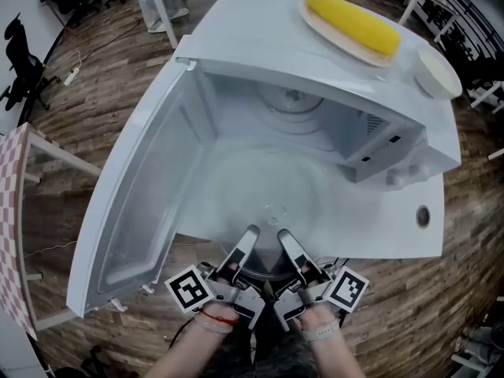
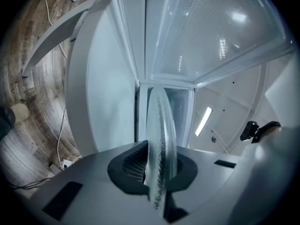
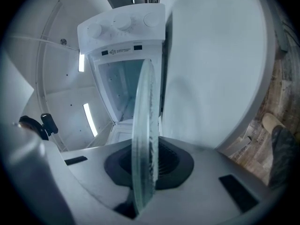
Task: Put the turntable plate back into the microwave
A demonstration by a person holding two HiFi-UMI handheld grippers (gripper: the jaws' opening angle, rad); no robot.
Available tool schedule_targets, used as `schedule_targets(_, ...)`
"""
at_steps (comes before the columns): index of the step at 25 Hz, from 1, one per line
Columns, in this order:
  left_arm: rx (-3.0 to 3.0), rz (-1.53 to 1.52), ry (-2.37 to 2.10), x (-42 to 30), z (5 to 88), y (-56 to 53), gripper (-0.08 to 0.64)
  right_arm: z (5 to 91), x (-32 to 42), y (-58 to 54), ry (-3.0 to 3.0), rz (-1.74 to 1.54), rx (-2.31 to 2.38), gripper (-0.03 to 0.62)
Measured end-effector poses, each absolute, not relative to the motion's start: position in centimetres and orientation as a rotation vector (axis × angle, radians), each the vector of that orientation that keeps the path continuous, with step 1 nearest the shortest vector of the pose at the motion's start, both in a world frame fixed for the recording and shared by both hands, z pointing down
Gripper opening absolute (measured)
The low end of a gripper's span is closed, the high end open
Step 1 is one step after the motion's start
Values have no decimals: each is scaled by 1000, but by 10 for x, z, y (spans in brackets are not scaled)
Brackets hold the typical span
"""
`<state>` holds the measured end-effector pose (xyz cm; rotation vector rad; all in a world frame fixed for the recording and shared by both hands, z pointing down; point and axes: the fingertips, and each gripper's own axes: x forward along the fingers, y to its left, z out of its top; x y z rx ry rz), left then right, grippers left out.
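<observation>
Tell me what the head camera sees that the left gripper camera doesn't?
Only the head view shows the yellow corn on a tan dish and the white bowl, both on top of the microwave. Only the left gripper view shows the glass turntable plate edge-on, pinched in the left tool, and a thin cable on the floor. Both show the glass turntable plate, the open microwave door and the wooden floor.
</observation>
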<state>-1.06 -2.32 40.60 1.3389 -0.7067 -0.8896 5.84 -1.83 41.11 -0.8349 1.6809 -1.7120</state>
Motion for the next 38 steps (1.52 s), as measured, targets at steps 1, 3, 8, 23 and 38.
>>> schedule_targets(1,1342,-889,-708,-10,406,-25,29,411,59,-21,1685,-1709,-836,40)
schedule_targets(3,1349,-891,-710,-8,406,-32,29,410,61,-28,1696,-1699,-832,40)
schedule_targets(8,1360,-895,-705,-5,406,-47,29,409,63,-43,1697,-1684,-828,40)
schedule_targets(23,1379,-871,-702,-3,403,-100,29,406,67,-94,1690,-1661,-859,40)
schedule_targets(38,1361,-865,-675,-1,410,-131,29,410,70,-123,1686,-1643,-872,41)
